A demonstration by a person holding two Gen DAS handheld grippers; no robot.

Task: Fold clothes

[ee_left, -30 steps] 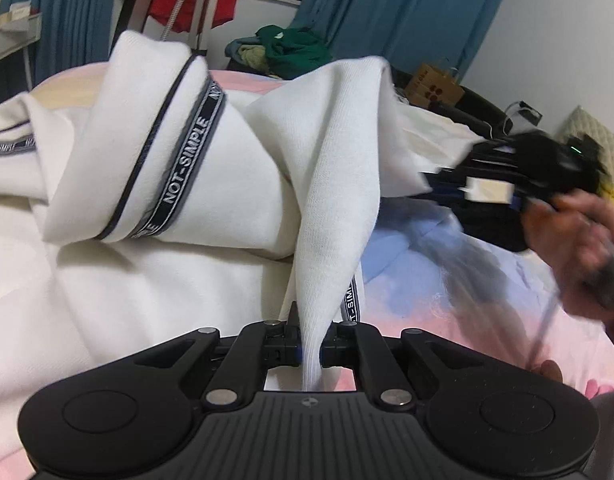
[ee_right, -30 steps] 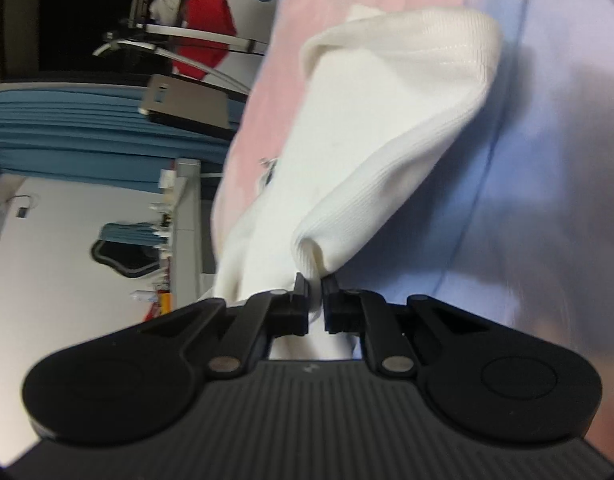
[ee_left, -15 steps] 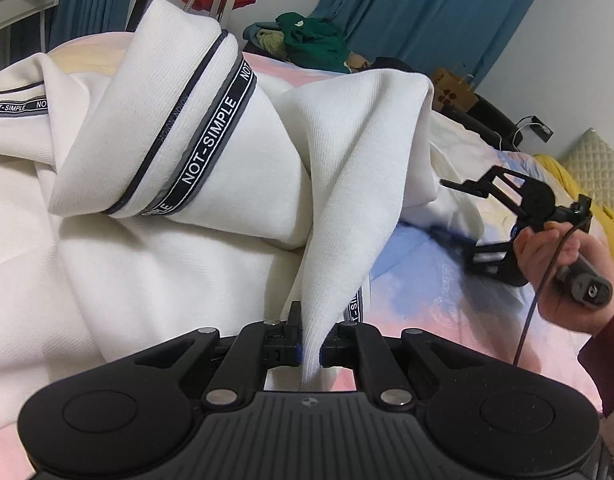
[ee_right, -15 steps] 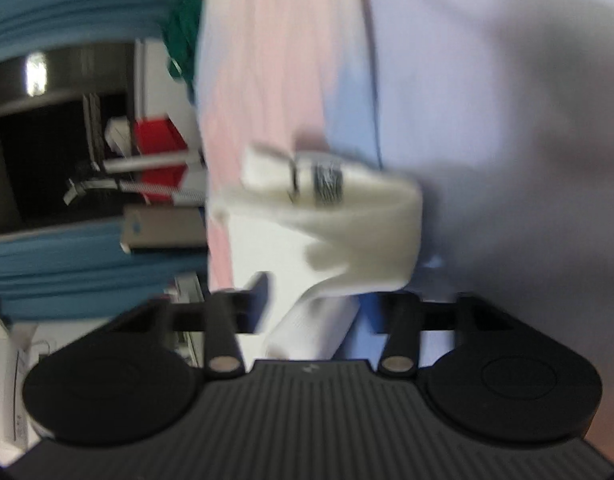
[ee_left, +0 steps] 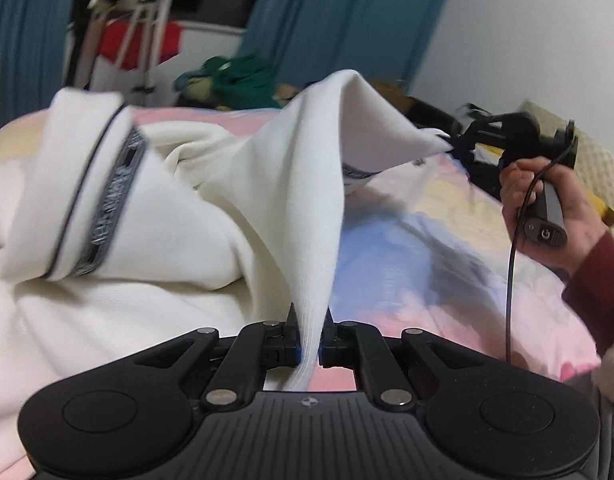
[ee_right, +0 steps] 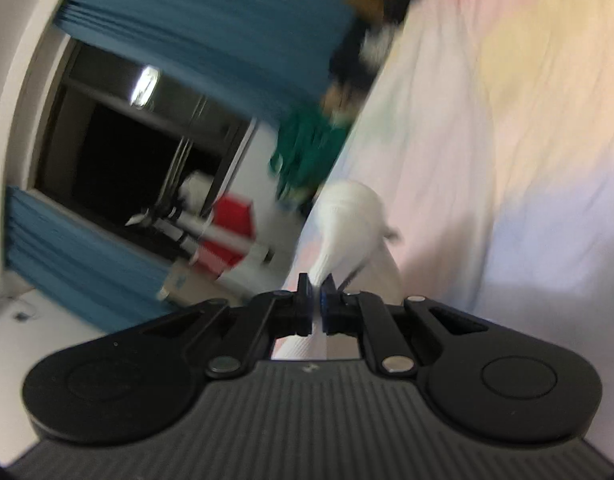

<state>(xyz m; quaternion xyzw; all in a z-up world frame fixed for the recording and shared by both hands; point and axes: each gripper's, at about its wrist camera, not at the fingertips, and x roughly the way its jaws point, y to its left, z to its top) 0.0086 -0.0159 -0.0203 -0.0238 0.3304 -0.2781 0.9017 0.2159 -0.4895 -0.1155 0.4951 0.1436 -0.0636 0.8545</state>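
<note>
The white garment (ee_left: 155,216) lies bunched on the pastel bed (ee_left: 427,248), one fold lifted and stretched between both claws. Left claw (ee_left: 309,338) pinches its near edge; right claw (ee_right: 315,300), just closed, clamps the far corner.

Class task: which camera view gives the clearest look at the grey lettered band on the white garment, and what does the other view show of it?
The left wrist view. There the grey lettered band runs along a folded part of the white garment, blurred but plain. The right wrist view shows only a white bunch of the garment, no band.
</note>
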